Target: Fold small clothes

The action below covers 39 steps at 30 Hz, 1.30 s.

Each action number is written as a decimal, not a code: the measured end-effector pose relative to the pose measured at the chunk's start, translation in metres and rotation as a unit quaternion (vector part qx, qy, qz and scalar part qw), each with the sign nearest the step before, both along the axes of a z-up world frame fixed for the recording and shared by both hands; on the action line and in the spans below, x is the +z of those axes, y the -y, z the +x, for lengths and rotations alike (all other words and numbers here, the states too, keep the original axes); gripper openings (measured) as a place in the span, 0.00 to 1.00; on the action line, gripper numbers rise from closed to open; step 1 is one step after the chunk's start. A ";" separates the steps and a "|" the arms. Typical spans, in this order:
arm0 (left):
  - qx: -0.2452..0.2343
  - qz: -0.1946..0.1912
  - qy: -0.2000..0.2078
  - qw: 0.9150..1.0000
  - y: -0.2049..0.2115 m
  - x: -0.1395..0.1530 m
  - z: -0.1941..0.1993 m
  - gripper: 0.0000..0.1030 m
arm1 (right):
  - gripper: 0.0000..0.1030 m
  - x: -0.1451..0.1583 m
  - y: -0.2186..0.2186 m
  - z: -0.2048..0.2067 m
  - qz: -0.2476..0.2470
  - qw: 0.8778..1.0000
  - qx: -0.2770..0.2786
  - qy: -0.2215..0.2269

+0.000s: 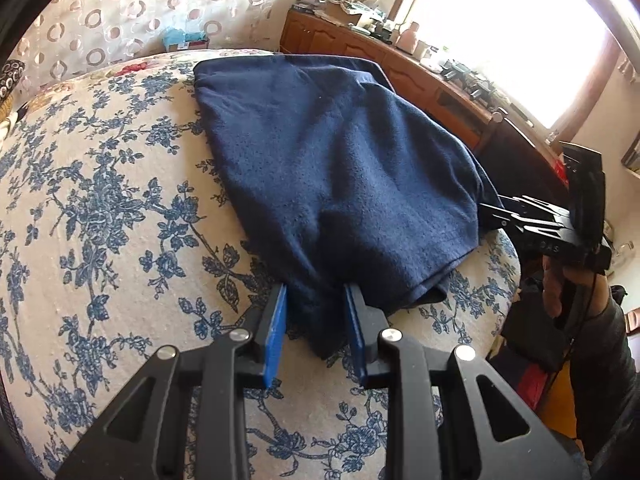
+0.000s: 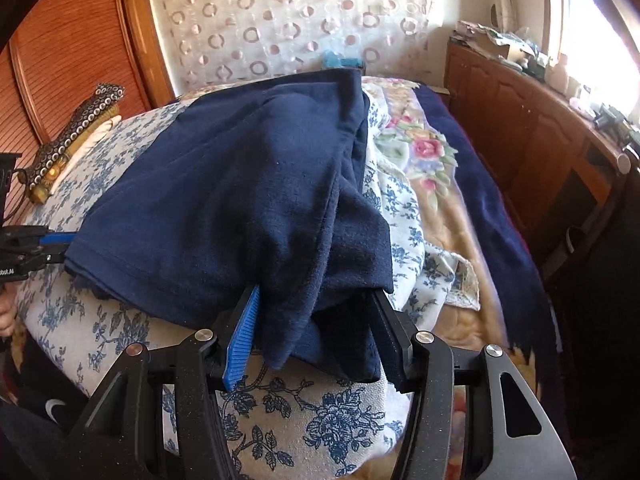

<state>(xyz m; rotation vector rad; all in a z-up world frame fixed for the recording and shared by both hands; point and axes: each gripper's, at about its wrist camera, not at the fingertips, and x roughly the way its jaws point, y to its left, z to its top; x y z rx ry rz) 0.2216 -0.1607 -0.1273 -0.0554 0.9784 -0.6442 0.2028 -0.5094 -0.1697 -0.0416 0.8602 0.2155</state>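
Note:
A navy blue garment [image 1: 336, 168] lies folded over on a cushion with a blue floral cover [image 1: 104, 216]. My left gripper [image 1: 316, 292] has its blue pads either side of the garment's near corner, jaws part open with cloth between them. My right gripper [image 2: 316, 300] stands at the opposite corner of the garment [image 2: 224, 208], its jaws wide with a bunched fold of cloth between them. Each gripper shows in the other's view: the right one [image 1: 492, 212] at the garment's right edge, the left one [image 2: 60, 244] at its left edge.
A wooden sideboard [image 1: 420, 76] with clutter runs under a bright window on the right. A headboard draped in a ring-patterned cloth [image 2: 280, 20] stands behind. A rose-patterned blanket [image 2: 424, 152] and a dark blue one [image 2: 500, 216] lie right of the cushion. A beaded object [image 2: 76, 132] sits at the left.

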 end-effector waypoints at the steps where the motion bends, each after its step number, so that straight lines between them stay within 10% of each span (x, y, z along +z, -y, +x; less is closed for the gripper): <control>1: -0.005 -0.002 0.001 1.000 0.000 0.000 0.000 0.24 | 0.48 0.000 0.001 0.001 0.003 1.000 -0.001 -0.001; 7: -0.012 -0.017 0.014 1.000 -0.003 0.005 -0.006 0.08 | 0.09 0.000 -0.013 -0.005 -0.006 0.999 0.034 0.004; 22: 0.028 -0.073 0.109 0.991 -0.019 0.080 0.010 0.06 | 0.06 0.064 -0.013 -0.010 0.036 0.992 0.051 0.107; 31: 0.061 -0.063 0.137 0.987 -0.015 0.113 0.103 0.07 | 0.06 0.109 -0.017 0.080 0.048 0.988 0.044 0.139; 39: 0.091 -0.046 0.095 0.990 -0.014 0.078 0.188 0.07 | 0.06 0.086 -0.014 0.178 0.027 0.994 0.026 0.099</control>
